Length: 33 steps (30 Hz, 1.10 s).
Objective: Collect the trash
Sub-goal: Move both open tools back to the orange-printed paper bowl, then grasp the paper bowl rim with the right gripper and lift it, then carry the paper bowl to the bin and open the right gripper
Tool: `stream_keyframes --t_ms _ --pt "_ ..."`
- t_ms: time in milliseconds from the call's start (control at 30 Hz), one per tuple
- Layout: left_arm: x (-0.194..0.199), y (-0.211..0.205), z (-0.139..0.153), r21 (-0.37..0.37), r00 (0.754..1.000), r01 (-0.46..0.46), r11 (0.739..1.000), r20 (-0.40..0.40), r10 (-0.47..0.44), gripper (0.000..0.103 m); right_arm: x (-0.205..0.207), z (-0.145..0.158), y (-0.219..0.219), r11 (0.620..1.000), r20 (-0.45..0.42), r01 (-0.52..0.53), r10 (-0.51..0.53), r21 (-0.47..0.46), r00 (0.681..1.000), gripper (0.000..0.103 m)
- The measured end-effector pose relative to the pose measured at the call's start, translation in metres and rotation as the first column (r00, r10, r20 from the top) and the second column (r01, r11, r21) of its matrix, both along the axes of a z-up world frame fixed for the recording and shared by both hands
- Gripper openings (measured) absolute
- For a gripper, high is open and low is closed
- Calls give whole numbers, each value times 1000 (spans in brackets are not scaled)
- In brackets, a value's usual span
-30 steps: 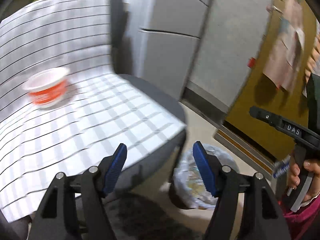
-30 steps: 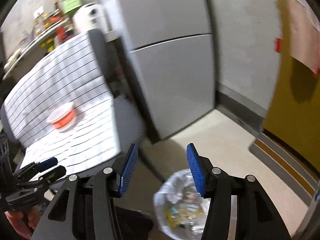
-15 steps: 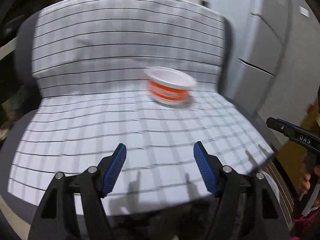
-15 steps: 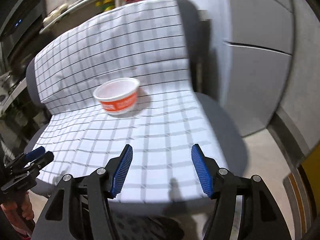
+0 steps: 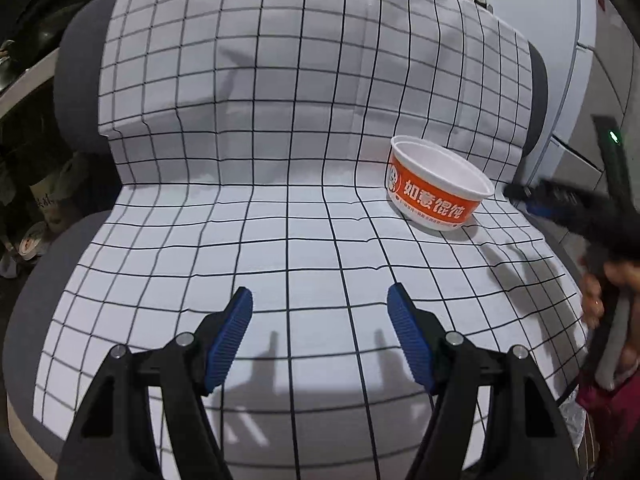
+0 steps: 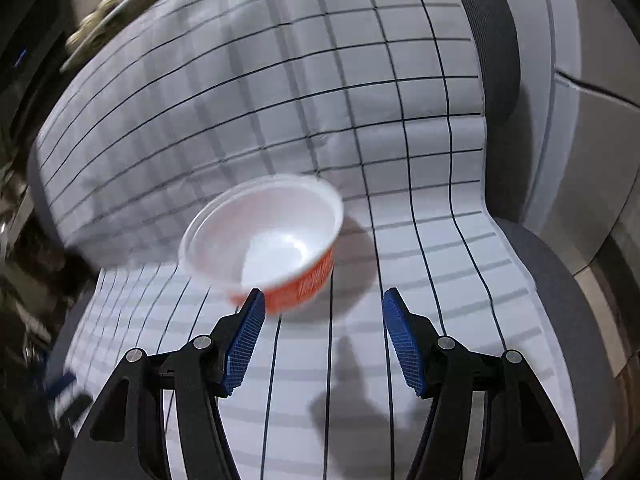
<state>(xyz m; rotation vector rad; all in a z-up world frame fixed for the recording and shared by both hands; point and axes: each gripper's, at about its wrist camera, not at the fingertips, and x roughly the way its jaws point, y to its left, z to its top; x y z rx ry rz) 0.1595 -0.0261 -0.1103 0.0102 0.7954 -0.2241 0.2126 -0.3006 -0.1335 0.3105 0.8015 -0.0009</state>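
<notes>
Broadly, a grey padded chair (image 5: 80,80) fills both views, draped with a white cloth checked in thin black lines (image 5: 280,220) that runs down the backrest and over the seat. Grey upholstery shows past the cloth's edges on both sides, and pale grey cabinet fronts (image 6: 592,120) stand close beside the chair on its right. Most of the seat lies bare, with wide open cloth in front of and to the left of the task's thing.

That thing, an empty round orange-and-white paper bowl (image 5: 438,184), sits upright at the back right of the seat, just in front of the fold where seat meets backrest, near the cloth's right edge. Its inside is blurred but white in the right wrist view (image 6: 264,236).

The left tongs (image 5: 320,304) hang wide open over the middle of the seat, holding nothing, well apart from the bowl. The right tongs (image 6: 322,300) are also spread wide and empty, just short of the bowl, whose near wall lies close to the left blue pad (image 6: 244,340).
</notes>
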Motion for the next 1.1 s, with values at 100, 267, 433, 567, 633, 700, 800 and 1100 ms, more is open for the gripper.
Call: stream_keyframes --t_ms 100,267,433,567,633,700,800,1100 --pt "8 -3 -6 2 1000 8 1000 -12 -8 68 27 -6 -9 999 -10 35 -35 33 999 62" --pt "11 -5 -15 4 999 11 1000 -32 -11 68 50 -25 -12 998 -90 50 -46 49 995 39" --pt "3 -2 -9 -4 1000 2 1000 -27 -2 68 30 -19 -5 997 -65 -10 15 70 998 11" --pt "-13 -1 5 -10 1000 5 1000 3 -5 68 1 7 -6 995 -18 -39 41 90 999 5" --pt "-24 -2 12 -14 1000 12 1000 20 -12 68 -17 22 -3 997 -6 -47 47 66 999 5" --pt "-33 -3 16 -17 999 22 1000 31 -21 68 -35 33 -6 994 -3 -69 70 79 998 5" --pt "-50 -8 22 -21 998 43 999 46 -42 68 -71 45 -4 993 -4 -83 83 80 997 5" --pt "-97 -34 29 -30 990 122 992 69 -120 68 -163 48 -14 992 -4 -54 55 113 999 6"
